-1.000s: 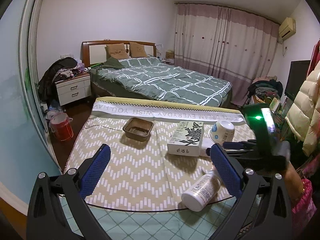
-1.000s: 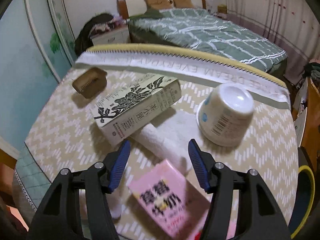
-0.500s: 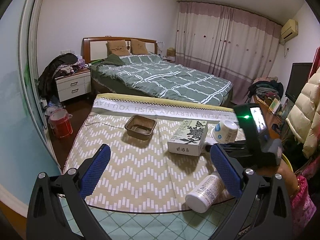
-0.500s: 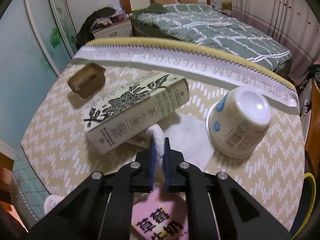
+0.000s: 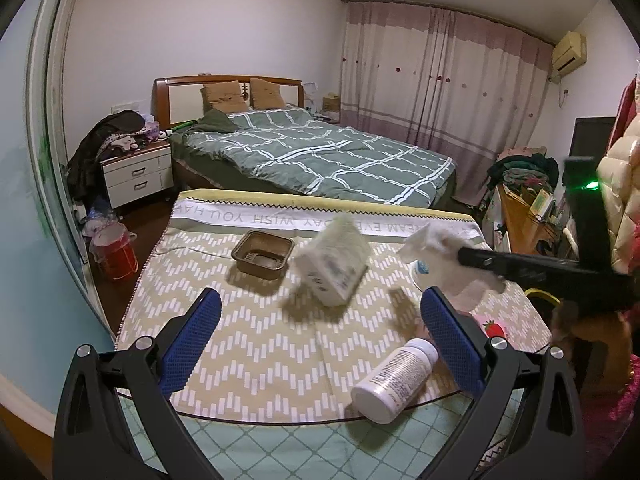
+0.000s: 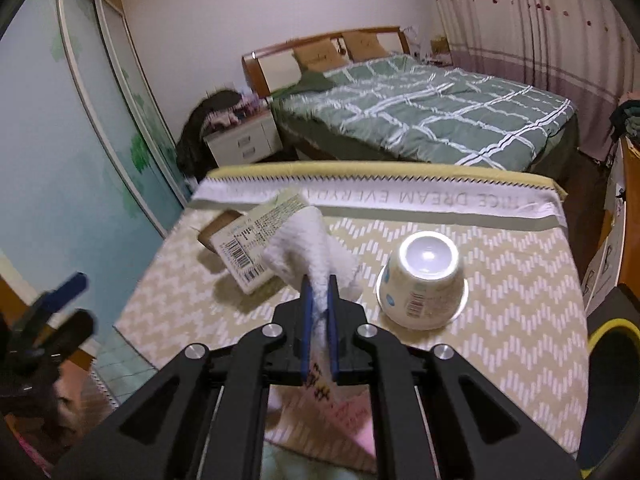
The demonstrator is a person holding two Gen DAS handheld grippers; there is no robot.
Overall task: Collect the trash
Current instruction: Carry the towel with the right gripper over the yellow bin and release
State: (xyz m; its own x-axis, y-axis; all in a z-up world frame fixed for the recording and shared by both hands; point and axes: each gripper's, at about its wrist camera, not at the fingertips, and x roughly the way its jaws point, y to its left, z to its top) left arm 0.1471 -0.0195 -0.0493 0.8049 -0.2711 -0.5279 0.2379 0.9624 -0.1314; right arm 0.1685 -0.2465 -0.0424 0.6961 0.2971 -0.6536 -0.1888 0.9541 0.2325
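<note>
While the right claw is clamped narrowly on a white tissue, which is held clear above the table, the left claw is seen spread wide with nothing between its blue pads. From the right wrist view an upturned white cup is shown just beside the tissue, and a pink carton below the claw. That cup is almost hidden in the left wrist view, where a brown tray, a blurred, tilted printed box and a white bottle lying on its side at the table's near edge are made out instead.
</note>
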